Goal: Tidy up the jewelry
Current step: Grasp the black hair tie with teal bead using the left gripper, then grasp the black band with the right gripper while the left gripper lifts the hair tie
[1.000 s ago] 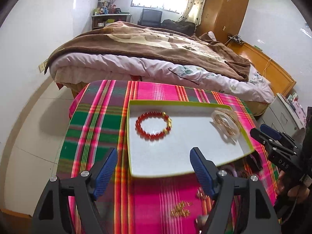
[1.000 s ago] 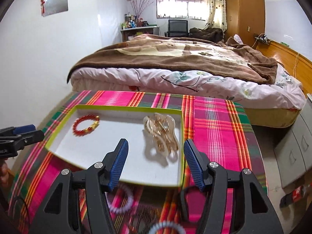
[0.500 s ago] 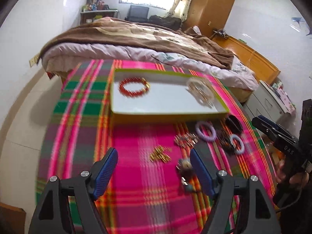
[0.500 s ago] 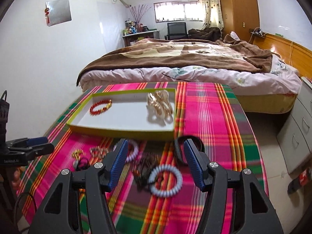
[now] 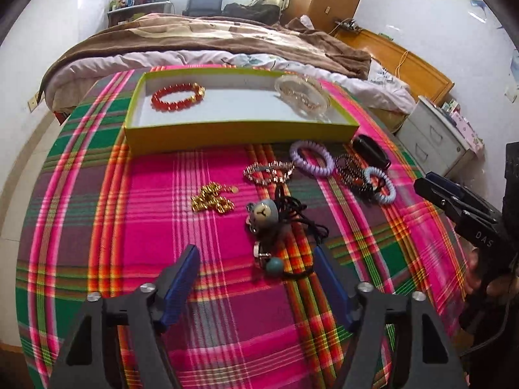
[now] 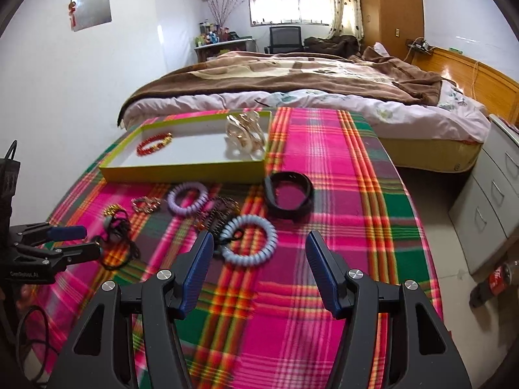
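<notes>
Plaid-covered table (image 5: 97, 214), with green-walled tray (image 5: 227, 128) at its far side holding only red bead bracelet (image 5: 176, 96) and pale gold hair claw clip (image 5: 303, 97). Left on cloth near tray: gold chain (image 5: 211, 201), silver bracelet (image 5: 267, 172), purple coil tie (image 5: 311, 158), blue coil tie (image 6: 248, 239), black band (image 6: 288, 194), bear charm on black cord (image 5: 264, 215). Left claw (image 5: 256, 267) empty, just narrowed but apart over the bear charm; right claw (image 6: 258, 254) wide, empty, behind the blue tie.

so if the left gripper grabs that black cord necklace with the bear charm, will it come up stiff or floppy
Probably floppy: the black cord necklace lies in loose tangled loops on the cloth, so it would likely dangle. The bear charm and teal bead look solid and may swing below. A trailing loop might snag the left gripper, whose open jaws have just been closing.
</notes>
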The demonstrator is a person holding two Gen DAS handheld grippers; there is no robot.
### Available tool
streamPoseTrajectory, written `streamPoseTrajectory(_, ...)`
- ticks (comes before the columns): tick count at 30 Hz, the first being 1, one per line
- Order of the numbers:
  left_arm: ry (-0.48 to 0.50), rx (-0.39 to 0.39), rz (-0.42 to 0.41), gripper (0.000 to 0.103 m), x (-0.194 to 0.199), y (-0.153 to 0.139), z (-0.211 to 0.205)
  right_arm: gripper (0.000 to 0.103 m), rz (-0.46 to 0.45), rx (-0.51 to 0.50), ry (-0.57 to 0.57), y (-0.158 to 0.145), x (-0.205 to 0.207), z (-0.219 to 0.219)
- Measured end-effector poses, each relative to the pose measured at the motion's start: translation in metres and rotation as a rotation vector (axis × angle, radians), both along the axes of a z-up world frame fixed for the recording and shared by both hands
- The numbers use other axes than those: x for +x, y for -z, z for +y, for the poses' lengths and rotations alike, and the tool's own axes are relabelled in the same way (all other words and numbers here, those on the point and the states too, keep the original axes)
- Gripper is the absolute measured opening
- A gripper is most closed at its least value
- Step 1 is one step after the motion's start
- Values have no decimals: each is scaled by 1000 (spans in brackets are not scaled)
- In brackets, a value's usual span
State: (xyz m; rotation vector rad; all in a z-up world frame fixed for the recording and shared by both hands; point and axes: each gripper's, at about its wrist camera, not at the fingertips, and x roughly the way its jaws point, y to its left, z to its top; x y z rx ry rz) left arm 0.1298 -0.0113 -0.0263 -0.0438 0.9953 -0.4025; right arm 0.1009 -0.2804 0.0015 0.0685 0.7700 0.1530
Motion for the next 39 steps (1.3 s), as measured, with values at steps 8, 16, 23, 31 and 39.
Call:
streamPoseTrajectory(8, -36, 58, -19, 42, 1, 4, -2, 60, 39, -16, 31, 12, 6, -6)
streamPoseTrajectory(16, -29, 98, -31, 16, 2, 4, -7, 60, 54, -13, 45, 15, 11, -10)
streamPoseTrajectory(23, -33, 53, -58, 16, -5, -9, 1, 60, 48, -22, 57, 13, 17, -15)
streamPoseTrajectory(31, -48, -15, -111, 16, -16, -36, 15, 60, 48, -9, 99, 7, 45, -34)
streamPoseTrajectory(39, -83, -25, -115, 16, -14, -42, 24, 59, 116, -16, 73, 22, 84, -37)
